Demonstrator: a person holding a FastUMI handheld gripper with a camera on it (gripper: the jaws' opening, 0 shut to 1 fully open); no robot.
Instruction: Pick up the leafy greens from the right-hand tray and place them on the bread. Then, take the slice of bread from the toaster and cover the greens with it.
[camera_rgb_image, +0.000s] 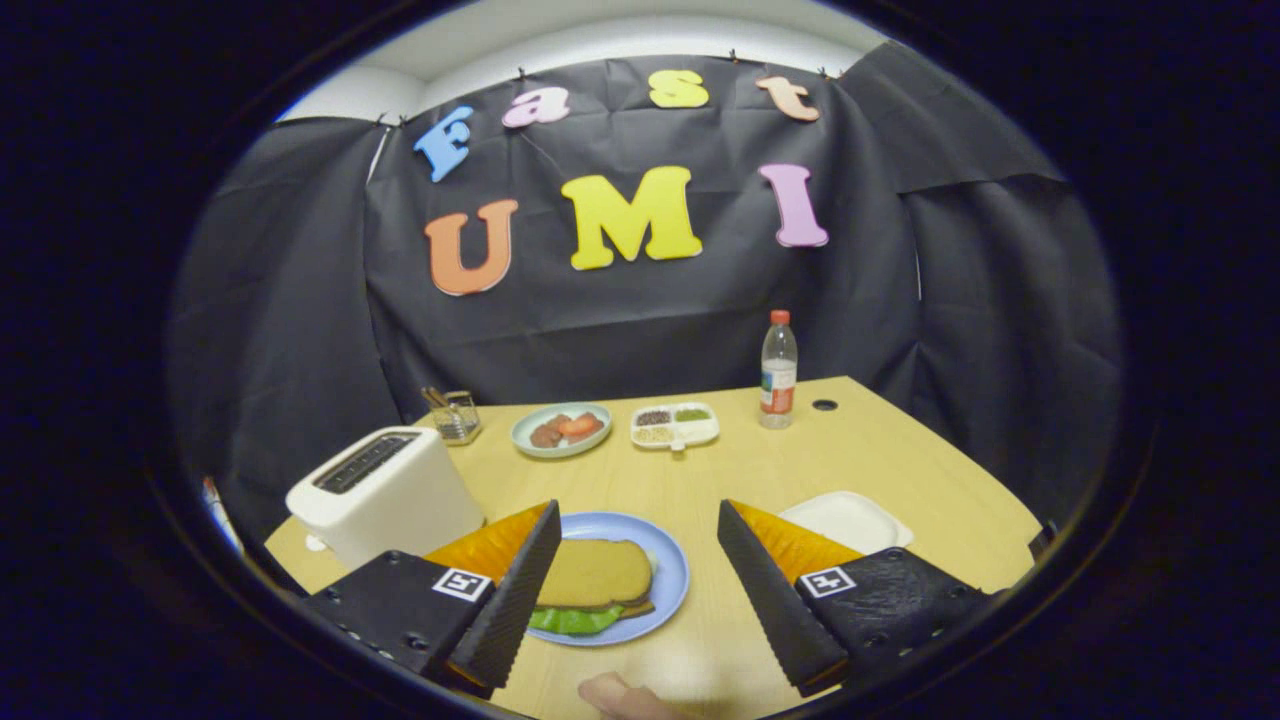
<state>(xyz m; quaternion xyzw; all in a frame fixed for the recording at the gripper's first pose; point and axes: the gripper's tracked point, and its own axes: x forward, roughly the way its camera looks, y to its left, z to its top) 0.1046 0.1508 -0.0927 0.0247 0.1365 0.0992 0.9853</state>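
Now, left to right across the wooden table (760, 470):

Toaster: a white toaster (385, 492) stands far left, its slot looking empty from here.

Small rack: a wire holder (455, 415) sits behind the toaster, contents too small to tell.

Back plate: a pale plate (561, 429) carries red and brown food pieces.

Sandwich plate: a blue plate (668, 572) holds a bread slice (597, 572) lying on top of the leafy greens (572, 620), which poke out at the near edge.

Gripper: your gripper (633, 585) is spread wide, fingers apart and holding nothing, with the sandwich just ahead and partly behind the left finger.

Step in hand: the stack looks assembled, so back straight off without brushing the top slice.

Divided dish: a white compartment dish (674, 425) holds seeds or spices.

Bottle: a clear bottle (778, 370) with a red cap; its label is too small to read.

Right-hand tray: a white tray (848, 520) lies bare beyond the right finger.

Fingertip: a person's fingertip (610, 692) shows nearest you.
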